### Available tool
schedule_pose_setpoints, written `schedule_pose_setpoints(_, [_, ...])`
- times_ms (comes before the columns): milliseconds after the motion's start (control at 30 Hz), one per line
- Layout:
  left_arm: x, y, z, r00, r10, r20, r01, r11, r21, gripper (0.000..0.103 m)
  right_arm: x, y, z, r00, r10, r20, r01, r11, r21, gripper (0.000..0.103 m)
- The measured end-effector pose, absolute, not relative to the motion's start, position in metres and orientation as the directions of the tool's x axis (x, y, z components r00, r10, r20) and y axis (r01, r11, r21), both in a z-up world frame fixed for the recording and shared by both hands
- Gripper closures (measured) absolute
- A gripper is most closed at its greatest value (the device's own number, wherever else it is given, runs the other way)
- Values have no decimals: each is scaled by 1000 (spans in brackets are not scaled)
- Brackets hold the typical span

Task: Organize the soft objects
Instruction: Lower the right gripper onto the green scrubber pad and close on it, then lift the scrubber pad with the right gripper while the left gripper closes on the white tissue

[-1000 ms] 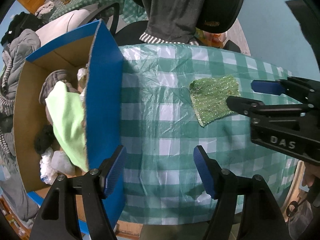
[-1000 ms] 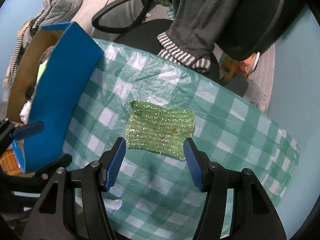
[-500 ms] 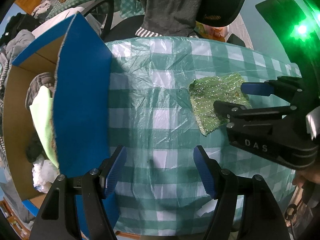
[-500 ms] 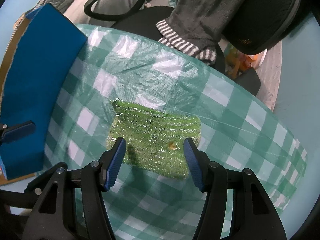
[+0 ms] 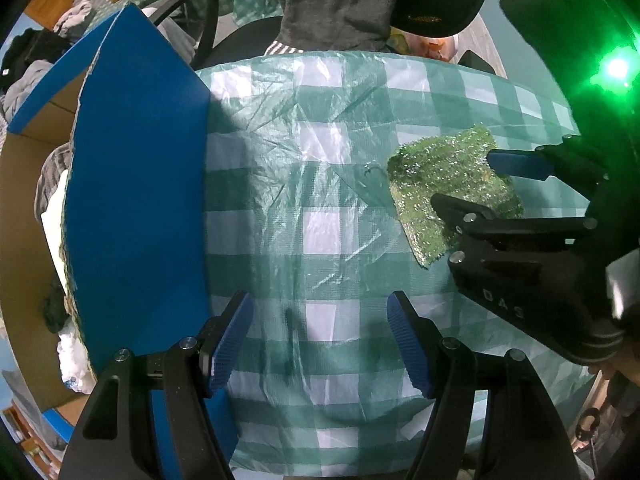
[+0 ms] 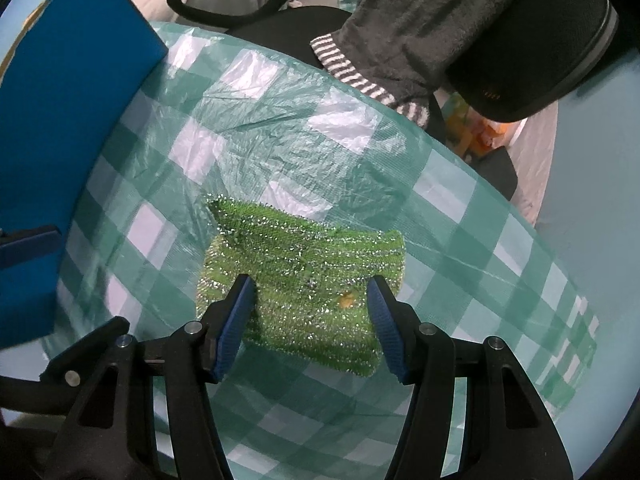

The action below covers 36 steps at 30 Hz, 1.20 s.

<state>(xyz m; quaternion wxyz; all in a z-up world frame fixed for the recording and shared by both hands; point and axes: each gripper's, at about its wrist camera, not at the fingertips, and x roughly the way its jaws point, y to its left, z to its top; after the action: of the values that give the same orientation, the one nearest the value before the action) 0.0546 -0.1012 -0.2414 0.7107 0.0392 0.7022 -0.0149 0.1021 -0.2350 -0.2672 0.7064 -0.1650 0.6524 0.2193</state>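
A glittery green scouring cloth (image 6: 304, 264) lies flat on the green-checked tablecloth (image 6: 248, 148). My right gripper (image 6: 310, 282) points straight down, close over the cloth's near half. Its blue pads stand open, one on each side, and do not press on it. In the left wrist view the same cloth (image 5: 436, 176) lies at the right under the right gripper (image 5: 464, 178). My left gripper (image 5: 319, 298) hangs open over bare tablecloth, with nothing between its fingers. It is beside the blue flap of a cardboard box (image 5: 136, 184).
The box holds soft things: a pale green cloth (image 5: 52, 216), white stuffing (image 5: 74, 356) and grey fabric. A black office chair with a grey garment (image 6: 420, 20) draped on it stands past the table's far edge. A green light (image 5: 618, 68) glows at the upper right.
Both grippers have sunk toward the table. The green cloth has slid from ahead of the right gripper's pads to between them. The box flap looms larger on the left.
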Motion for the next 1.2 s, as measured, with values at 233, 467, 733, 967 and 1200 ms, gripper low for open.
schedule_pose_setpoints(233, [46,-103,-238,12,19,-1000,93,995,20,32,97,-240,-259,50,114,-992,-498,864,75,84])
schedule_pose_setpoints(467, [37,-105,-233,15,-11,-1000,124,992,-9,32,86,-258,-249,50,148,-988,-448,887,110,85])
schedule_pose_setpoints(733, [17,-115,-235,-2,-39,-999,173,984,-39,32,60,-290,-236,53,182,-982,-370,917,150,86])
schedule_pose_setpoints(967, [-1,-124,-238,-19,-60,-998,206,977,-63,32,37,-313,-226,61,211,-976,-316,931,182,86])
schedule_pose_setpoints(1200, [-14,-131,-238,-23,-81,-996,212,974,-84,32,20,-332,-223,59,227,-972,-272,941,203,86])
